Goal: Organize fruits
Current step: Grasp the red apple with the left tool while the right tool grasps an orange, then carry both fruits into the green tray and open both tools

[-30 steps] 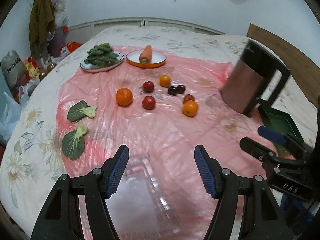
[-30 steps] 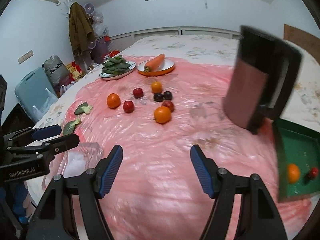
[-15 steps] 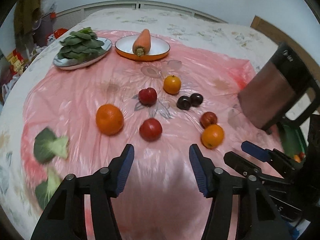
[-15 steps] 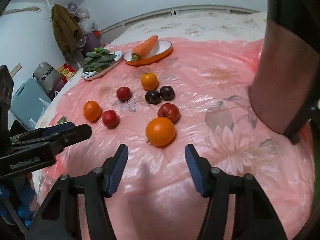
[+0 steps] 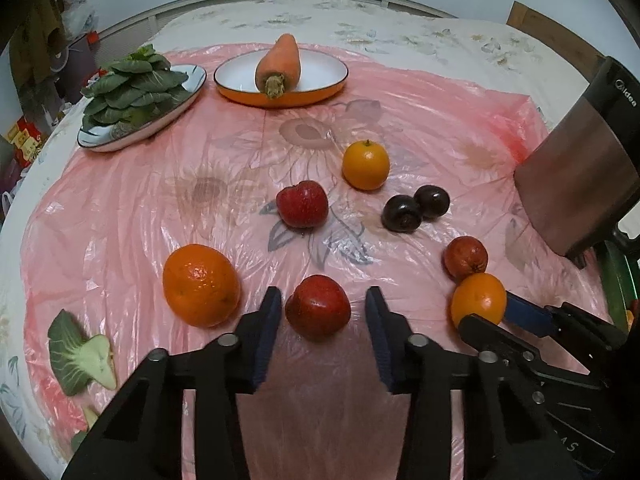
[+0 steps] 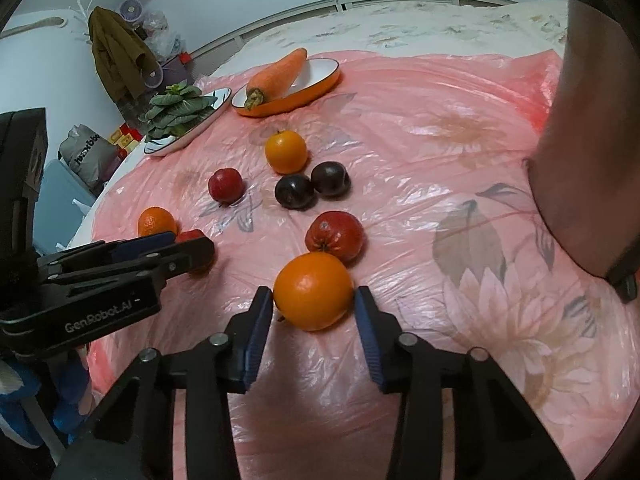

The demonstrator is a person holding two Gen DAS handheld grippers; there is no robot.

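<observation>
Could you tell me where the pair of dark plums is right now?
The dark plums lie touching mid-sheet, right of centre in the left wrist view, between the small orange and the red fruit.

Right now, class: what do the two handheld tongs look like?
Both are matte black plastic. The left tongs and right tongs each have two angular fingers with silver pivot bolts and ribbed blue pads. White "GenRobot.AI" lettering marks the left body in the right wrist view. No cables or sleeves show.
</observation>
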